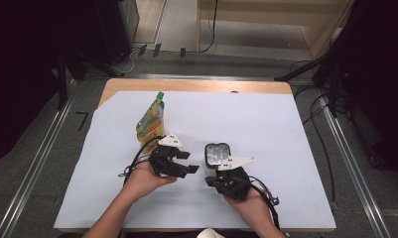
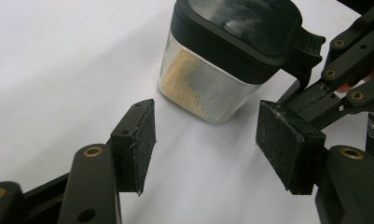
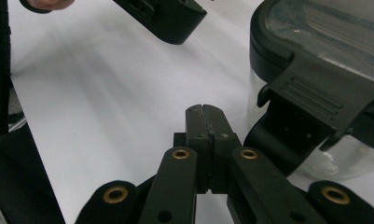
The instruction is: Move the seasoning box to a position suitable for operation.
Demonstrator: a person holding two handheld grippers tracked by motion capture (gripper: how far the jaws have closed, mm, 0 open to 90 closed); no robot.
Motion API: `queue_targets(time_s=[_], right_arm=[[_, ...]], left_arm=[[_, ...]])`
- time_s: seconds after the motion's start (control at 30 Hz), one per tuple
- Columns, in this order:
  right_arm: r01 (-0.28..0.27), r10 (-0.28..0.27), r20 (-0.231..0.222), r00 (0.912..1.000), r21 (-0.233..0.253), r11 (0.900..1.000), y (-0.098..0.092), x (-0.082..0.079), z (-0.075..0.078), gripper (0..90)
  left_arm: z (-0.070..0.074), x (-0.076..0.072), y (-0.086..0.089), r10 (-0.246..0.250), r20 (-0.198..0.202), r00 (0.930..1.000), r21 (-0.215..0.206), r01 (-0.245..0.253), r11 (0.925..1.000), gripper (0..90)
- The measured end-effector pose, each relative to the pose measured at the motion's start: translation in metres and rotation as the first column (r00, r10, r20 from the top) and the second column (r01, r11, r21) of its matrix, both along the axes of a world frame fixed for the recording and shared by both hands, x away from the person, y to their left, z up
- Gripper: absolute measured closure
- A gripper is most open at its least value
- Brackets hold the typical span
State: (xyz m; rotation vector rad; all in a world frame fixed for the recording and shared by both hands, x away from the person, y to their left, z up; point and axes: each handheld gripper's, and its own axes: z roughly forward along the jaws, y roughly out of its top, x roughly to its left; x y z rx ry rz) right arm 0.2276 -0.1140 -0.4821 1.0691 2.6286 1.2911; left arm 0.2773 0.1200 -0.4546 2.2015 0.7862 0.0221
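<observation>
A clear plastic jar (image 1: 217, 154) with a black, rounded-square lid stands upright on the white sheet (image 1: 266, 129) that covers the wooden table (image 1: 137, 85), near the middle and toward the person's side. Its long axis runs straight up from the sheet, lid on top. In the left gripper view the jar (image 2: 212, 88) has smooth see-through walls, and a pale, sandy, grainy powder fills the lower part; the lid looks glossy, with a ribbed black tab sticking out at one side toward the right gripper. In the right gripper view the jar (image 3: 324, 93) stands just beside that gripper's jaws, the tab hanging over them; whether jaw and tab touch is hard to say from this angle.

The left gripper (image 1: 182, 162) is spread wide, its rough, felt-like black pads apart and aimed at the jar with nothing between them. The right gripper (image 1: 219, 172) has its jaws pressed flat together, holding nothing, just on the near side of the jar.

A soft, flat pouch (image 1: 150, 124) printed in yellow and orange, with a green screw cap, stands behind the left gripper, its cap pointing up and away from the person.
</observation>
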Motion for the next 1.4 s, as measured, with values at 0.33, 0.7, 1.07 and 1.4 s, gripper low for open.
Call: queue_targets(time_s=[0.33,0.7,1.07,1.4], right_arm=[[0.022,-0.022,-0.022,0.9995,-0.014,1.0,-0.01,0.0,-0.002,90.0],[0.096,-0.097,-0.061,0.9934,-0.021,0.995,-0.048,0.009,-0.003,90.0],[0.154,-0.154,-0.075,0.9852,-0.01,0.988,-0.074,0.017,-0.001,90.0],[0.176,-0.178,-0.091,0.9799,-0.023,0.984,-0.093,0.03,0.0,90.0]], left_arm=[[0.002,0.001,-0.001,0.019,0.038,0.9991,-0.019,-0.018,0.9997,38.5],[0.001,0.004,-0.01,-0.006,0.033,0.9994,-0.024,0.007,0.9997,39.4],[0.0,0.003,-0.017,-0.032,0.032,0.999,-0.016,0.032,0.9994,40.4],[0.0,0.003,-0.016,-0.032,0.032,0.999,-0.017,0.032,0.9993,39.7]])
